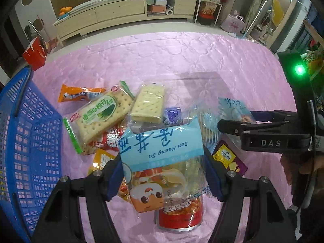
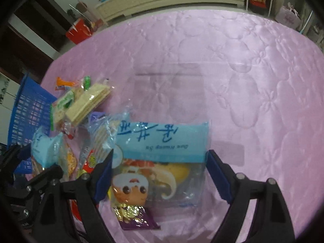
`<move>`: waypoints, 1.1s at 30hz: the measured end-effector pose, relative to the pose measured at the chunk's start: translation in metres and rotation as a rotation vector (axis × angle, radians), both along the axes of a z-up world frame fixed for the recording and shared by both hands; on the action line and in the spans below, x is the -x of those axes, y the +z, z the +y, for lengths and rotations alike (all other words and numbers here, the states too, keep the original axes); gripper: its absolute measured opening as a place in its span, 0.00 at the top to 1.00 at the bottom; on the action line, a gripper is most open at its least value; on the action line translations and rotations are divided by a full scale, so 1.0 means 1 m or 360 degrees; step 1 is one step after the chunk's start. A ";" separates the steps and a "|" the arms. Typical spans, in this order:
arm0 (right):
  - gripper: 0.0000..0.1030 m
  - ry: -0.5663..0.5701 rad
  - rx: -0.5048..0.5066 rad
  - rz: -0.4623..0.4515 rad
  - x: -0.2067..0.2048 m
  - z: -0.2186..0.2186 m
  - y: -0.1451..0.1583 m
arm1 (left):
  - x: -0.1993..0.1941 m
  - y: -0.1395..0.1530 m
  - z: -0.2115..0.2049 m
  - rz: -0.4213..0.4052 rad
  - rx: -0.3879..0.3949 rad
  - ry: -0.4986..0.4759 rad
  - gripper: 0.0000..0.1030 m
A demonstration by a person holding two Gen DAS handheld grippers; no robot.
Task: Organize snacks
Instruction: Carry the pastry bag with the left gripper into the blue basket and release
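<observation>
Two claws angled steeply down, left claw clamping blue pastry bag, right claw straddling another.

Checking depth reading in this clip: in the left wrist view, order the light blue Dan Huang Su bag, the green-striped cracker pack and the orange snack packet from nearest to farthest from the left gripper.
1. Light blue Dan Huang Su bag, between the fingers of the left gripper.
2. Green-striped cracker pack, up and left in the pile.
3. Orange snack packet, at the pile's far left edge.
</observation>
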State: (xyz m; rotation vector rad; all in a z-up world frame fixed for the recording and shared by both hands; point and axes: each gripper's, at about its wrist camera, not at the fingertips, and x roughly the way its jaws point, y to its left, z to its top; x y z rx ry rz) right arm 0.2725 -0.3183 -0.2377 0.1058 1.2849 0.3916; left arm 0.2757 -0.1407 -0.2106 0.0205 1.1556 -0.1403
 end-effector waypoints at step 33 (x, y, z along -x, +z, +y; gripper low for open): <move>0.31 0.0140 -0.0127 -0.0559 0.146 0.117 0.186 | 0.145 0.142 0.147 -0.0442 0.0047 0.0180 0.34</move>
